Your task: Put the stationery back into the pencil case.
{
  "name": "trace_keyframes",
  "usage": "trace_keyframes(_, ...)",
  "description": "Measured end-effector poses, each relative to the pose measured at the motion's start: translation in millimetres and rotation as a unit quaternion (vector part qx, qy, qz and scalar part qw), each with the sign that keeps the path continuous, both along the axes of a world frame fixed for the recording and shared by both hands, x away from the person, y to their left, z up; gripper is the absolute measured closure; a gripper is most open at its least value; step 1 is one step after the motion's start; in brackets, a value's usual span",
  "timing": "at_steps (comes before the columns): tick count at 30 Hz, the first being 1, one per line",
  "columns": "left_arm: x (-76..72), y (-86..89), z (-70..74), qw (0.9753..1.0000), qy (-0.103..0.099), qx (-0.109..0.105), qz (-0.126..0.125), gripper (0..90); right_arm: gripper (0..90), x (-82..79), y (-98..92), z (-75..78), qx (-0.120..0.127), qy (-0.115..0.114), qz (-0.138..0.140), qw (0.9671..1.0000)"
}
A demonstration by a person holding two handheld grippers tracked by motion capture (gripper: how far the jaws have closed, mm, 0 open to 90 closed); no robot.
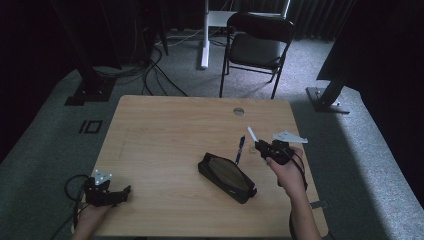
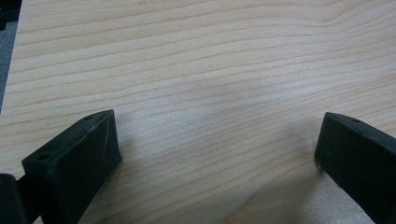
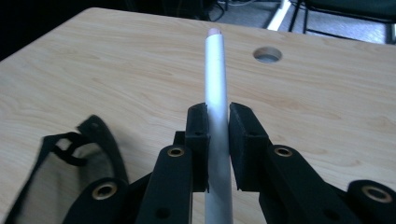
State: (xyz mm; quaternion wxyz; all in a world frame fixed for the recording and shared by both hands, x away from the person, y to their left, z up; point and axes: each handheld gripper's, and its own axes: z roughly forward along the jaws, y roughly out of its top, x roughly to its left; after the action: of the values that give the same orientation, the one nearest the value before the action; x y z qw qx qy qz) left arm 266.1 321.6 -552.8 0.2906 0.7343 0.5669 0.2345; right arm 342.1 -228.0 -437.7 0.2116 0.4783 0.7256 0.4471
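Observation:
My right gripper (image 1: pixel 260 144) is shut on a white pen (image 1: pixel 252 134), held a little above the right side of the table; in the right gripper view the white pen (image 3: pixel 217 93) runs up between the two black fingers (image 3: pixel 198 140). A blue pen (image 1: pixel 241 148) lies on the wood just left of that gripper. A black pencil case (image 1: pixel 226 177) lies open beside it, with its strap end (image 3: pixel 70 144) at lower left in the right gripper view. My left gripper (image 1: pixel 120 194) rests open at the table's near left corner, its fingers (image 2: pixel 79 154) wide apart over bare wood.
The wooden table (image 1: pixel 165 130) has a round cable hole (image 1: pixel 238 111) near its far edge. A black folding chair (image 1: pixel 256 47) stands beyond the table, with cables on the floor at the far left and dark stands on both sides.

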Motion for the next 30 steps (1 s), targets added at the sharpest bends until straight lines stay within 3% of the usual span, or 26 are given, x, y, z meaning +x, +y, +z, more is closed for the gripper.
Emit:
trace_keyframes(15,0.1,0.1,0.0,1.0,0.0,0.0,0.0,0.3,78.5,-16.2,23.8,15.2,0.008,-0.011,0.067,0.9977)
trace_keyframes(21,0.0,0.0,0.0,1.0,0.0,0.0,0.0,0.3,78.5,-20.5,32.3,14.7,0.012,-0.004,0.093,0.9956)
trace_keyframes(30,0.0,0.0,0.0,1.0,0.0,0.0,0.0,0.3,78.5,-25.3,42.1,13.0,-0.002,0.001,0.131,0.9914)
